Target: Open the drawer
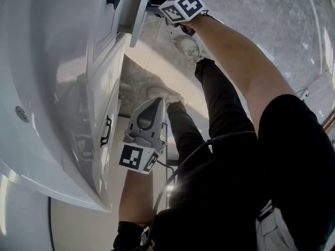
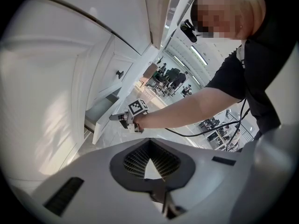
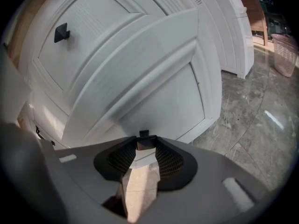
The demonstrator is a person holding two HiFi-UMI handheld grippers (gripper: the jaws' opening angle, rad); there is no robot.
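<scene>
Our left claw (image 1: 156, 106) hangs closed and empty beside the white cabinet (image 1: 52, 61). The drawer (image 1: 139, 14) stands partly pulled out of the cabinet's front, and our right claw (image 3: 145, 143) is clamped on its small dark knob (image 3: 144, 134).

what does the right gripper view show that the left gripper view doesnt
Only the right gripper view: the drawer knob pinched in the right gripper, a second black knob on another panel, and a basket at far right. Only the left gripper view: the left gripper with jaws together and empty, and the person's arm reaching to the drawer. Both: the white cabinet and its partly open drawer.
</scene>
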